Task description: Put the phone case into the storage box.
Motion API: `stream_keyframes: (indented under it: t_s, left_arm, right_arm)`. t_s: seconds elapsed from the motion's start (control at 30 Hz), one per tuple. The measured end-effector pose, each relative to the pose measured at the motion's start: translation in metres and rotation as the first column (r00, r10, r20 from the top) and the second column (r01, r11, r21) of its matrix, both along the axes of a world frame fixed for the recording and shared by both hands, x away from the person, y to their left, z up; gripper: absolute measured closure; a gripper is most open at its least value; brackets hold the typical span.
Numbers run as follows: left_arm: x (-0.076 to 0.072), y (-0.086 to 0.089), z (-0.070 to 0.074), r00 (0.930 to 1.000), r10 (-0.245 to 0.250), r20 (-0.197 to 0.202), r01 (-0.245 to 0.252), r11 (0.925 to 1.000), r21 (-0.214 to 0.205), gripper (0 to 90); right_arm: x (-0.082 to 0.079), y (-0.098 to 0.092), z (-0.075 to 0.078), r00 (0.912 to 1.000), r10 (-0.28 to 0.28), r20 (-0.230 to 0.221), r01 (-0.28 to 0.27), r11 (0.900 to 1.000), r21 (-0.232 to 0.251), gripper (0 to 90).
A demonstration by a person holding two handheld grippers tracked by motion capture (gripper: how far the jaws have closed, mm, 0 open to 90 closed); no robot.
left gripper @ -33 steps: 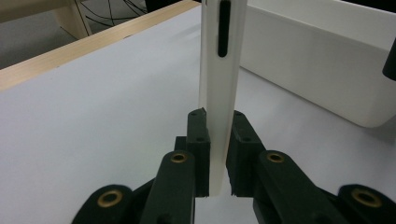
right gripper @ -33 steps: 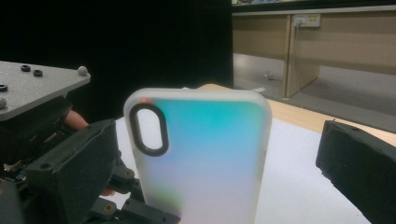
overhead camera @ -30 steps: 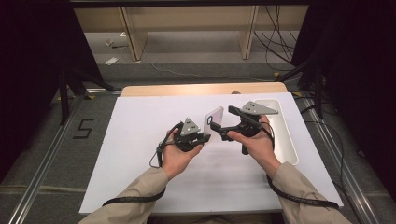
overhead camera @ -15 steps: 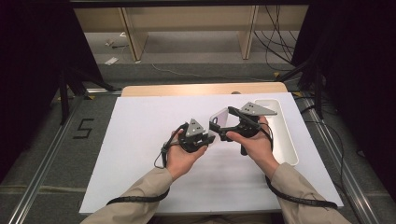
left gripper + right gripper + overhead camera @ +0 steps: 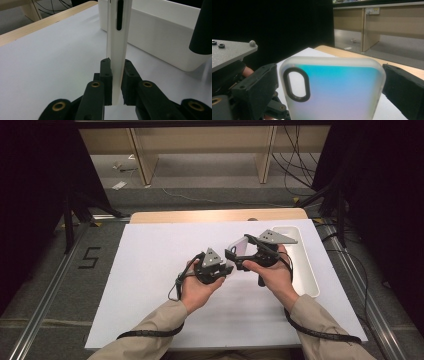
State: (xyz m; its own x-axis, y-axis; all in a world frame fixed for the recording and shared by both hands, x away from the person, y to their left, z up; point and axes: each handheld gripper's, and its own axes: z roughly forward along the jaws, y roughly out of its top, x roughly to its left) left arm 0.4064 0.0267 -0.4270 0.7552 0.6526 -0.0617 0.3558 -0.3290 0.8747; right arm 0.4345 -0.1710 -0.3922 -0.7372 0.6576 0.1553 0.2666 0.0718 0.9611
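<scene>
While we hold the phone case (image 5: 239, 246) above the bench (image 5: 150, 270) at mid-frame, our left tongs (image 5: 117, 75) pinch its edge and our right tongs (image 5: 332, 82) straddle it, spread; next likely a handover needing a right squeeze.

Running off the top edge of the left gripper view: the phone case (image 5: 117, 50), its upper end cut away. Losing its lower part below the bottom edge of the right gripper view. Sitting small at centre in the high view, its held edge tucked behind the left gripper (image 5: 220, 268). Hiding most of the right gripper (image 5: 332, 85) jaws in its own view. Cropping the white tray (image 5: 170, 32) at the right edge.
</scene>
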Motion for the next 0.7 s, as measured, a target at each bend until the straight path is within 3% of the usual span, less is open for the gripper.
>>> stream_keyframes:
  t_s: [0.7]
  left_arm:
    - [0.0002,0.0004,0.0005,1.0000,0.007,-0.002,-0.007,0.9999,-0.015,80.8]
  right_arm:
    - [-0.0039,-0.0018,-0.0005,0.9991,-0.043,0.004,0.043,0.9990,0.012,17.7]
